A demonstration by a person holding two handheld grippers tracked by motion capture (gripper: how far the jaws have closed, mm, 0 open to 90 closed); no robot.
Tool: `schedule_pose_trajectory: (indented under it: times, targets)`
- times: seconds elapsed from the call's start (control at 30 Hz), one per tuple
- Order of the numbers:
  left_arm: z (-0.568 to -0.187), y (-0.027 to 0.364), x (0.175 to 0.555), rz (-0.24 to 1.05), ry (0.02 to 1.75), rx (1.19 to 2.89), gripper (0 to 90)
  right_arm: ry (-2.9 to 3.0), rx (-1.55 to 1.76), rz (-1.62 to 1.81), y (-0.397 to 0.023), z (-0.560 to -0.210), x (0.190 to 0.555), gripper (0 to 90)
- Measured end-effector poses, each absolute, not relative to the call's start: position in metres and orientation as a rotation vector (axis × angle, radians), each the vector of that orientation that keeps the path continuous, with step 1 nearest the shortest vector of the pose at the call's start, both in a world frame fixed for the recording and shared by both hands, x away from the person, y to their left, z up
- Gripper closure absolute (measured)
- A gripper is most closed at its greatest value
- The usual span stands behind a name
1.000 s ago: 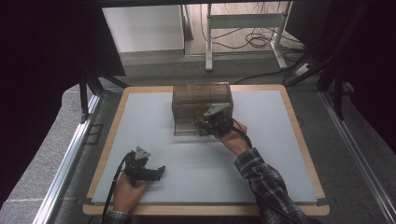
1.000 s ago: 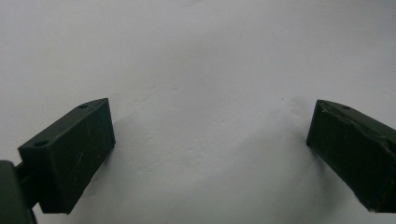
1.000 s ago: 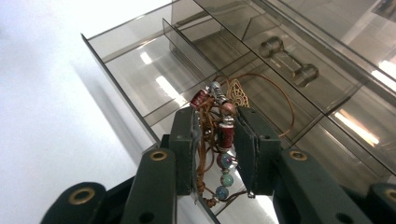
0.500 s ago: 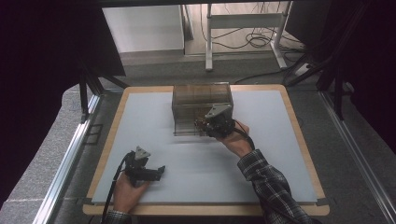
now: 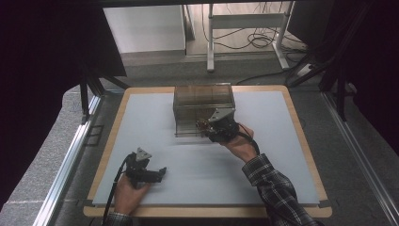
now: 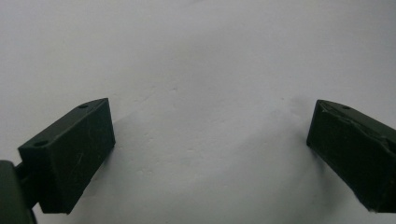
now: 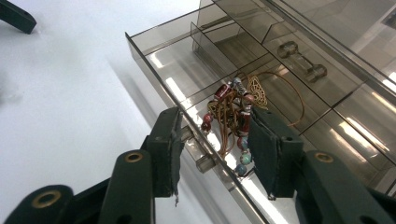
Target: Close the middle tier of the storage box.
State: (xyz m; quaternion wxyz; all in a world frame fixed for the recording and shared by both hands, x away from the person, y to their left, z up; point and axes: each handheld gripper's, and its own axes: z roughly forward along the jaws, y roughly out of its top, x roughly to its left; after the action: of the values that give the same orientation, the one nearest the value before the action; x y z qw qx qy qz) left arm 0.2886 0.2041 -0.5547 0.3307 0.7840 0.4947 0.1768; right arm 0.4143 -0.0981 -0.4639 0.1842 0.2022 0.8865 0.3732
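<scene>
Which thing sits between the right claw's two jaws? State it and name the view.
A beaded necklace on a brown cord, hanging into the open drawer, with the drawer's front wall and knob there too. The right gripper view shows it.

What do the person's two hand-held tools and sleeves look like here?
Both are black. The left tool carries a grey three-cornered plate on top and trails a black cable; its jaws are blocky and matte. The right tool has the same plate, brass-coloured rivets on its jaw arms, and flat black pads. The right sleeve is dark plaid.

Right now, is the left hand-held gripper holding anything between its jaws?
No, the left hand-held gripper has its jaws wide apart over the bare white table, with nothing between them.
</scene>
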Motion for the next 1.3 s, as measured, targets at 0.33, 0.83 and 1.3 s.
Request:
schedule_pose_trajectory:
  times: [0.33,0.83,1.3]
  targets:
    - [-0.555,0.204,0.289,0.463,1.293,2.051,1.3,2.505,0.569,1.069,-0.104,-0.464,0.407,48.3]
    - [-0.555,0.204,0.289,0.464,1.293,2.051,1.3,2.509,0.558,1.079,-0.11,-0.466,0.398,40.3]
    - [-0.555,0.204,0.289,0.462,1.293,2.05,1.3,2.536,0.541,1.073,-0.115,-0.47,0.389,35.1]
